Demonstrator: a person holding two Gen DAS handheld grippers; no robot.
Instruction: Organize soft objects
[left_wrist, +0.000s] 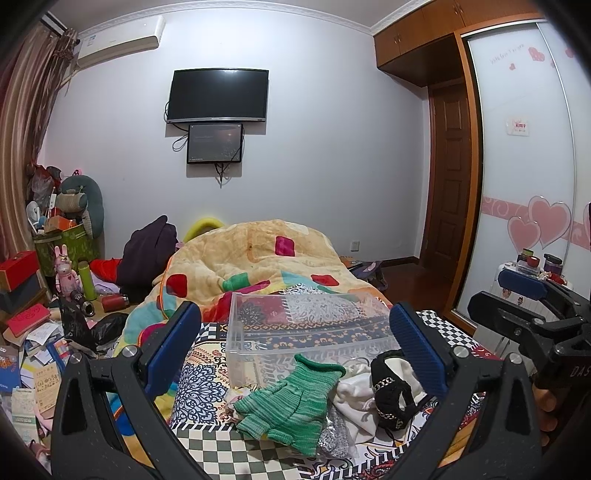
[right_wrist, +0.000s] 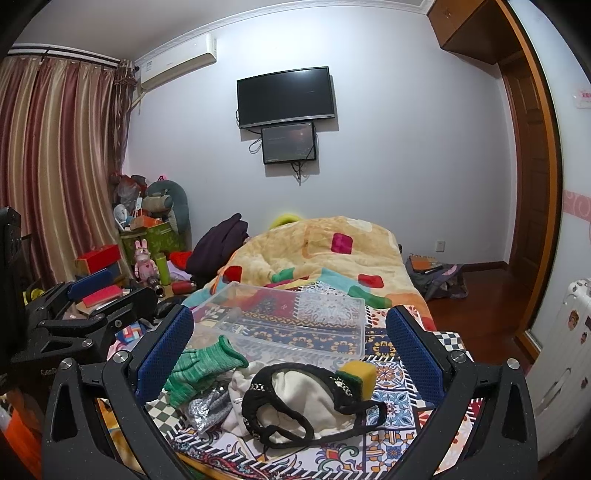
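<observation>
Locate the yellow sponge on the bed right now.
In the right wrist view, the sponge lies right of the pile, touching the black strap, just in front of the clear bin.

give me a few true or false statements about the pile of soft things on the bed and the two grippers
1. The clear plastic bin is empty. True.
2. The green glove lies inside the bin. False: it lies on the bedspread in front of it.
3. The left hand-held gripper is open and holds nothing. True.
4. The right hand-held gripper is shut on the yellow sponge. False: it is open, and the sponge lies on the bed.
5. The wall television is off. True.
</observation>
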